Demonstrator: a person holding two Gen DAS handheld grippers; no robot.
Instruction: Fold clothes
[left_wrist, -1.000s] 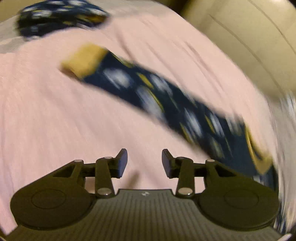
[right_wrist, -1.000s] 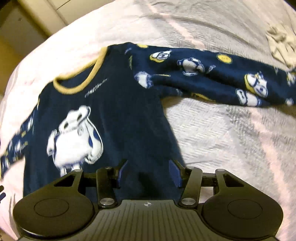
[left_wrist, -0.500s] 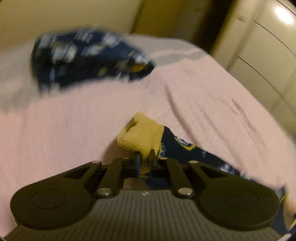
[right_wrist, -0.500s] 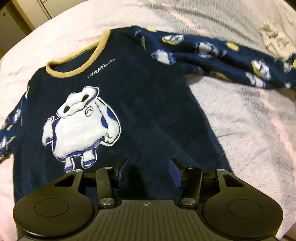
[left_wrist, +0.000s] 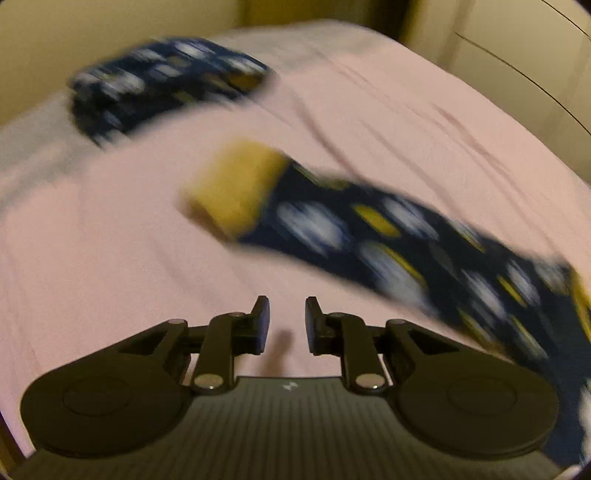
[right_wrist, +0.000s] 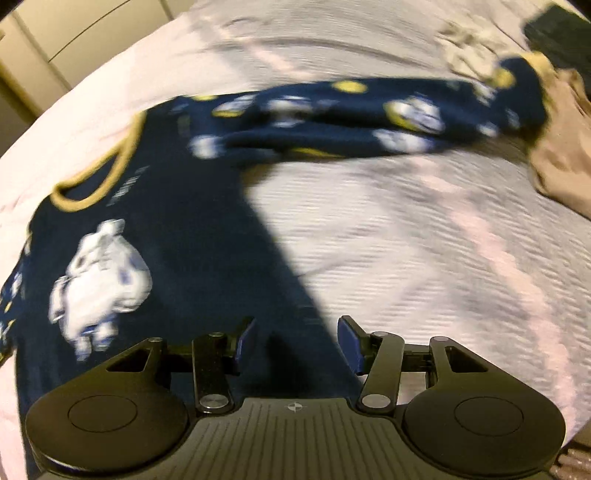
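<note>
A navy sweater (right_wrist: 192, 229) with a white cartoon figure (right_wrist: 99, 280) and a yellow collar (right_wrist: 103, 173) lies flat on the bed. One patterned sleeve (right_wrist: 351, 118) stretches away to the right. In the left wrist view the other sleeve (left_wrist: 388, 236) lies on the pink cover, its yellow cuff (left_wrist: 236, 192) beyond my left gripper (left_wrist: 287, 321). That gripper's jaws are opening, with nothing between them. My right gripper (right_wrist: 297, 343) hangs open over the sweater's lower right edge, holding nothing.
A second dark patterned garment (left_wrist: 166, 85) lies bunched at the far side of the pink bed cover (left_wrist: 110, 240). A beige garment (right_wrist: 561, 158) and a pale crumpled cloth (right_wrist: 465, 48) lie past the right sleeve's end. Cabinet doors (right_wrist: 74, 37) stand beside the bed.
Half a second ago my left gripper was shut on the yellow cuff; it has let go and drawn back. The right gripper has slid toward the sweater's right edge.
</note>
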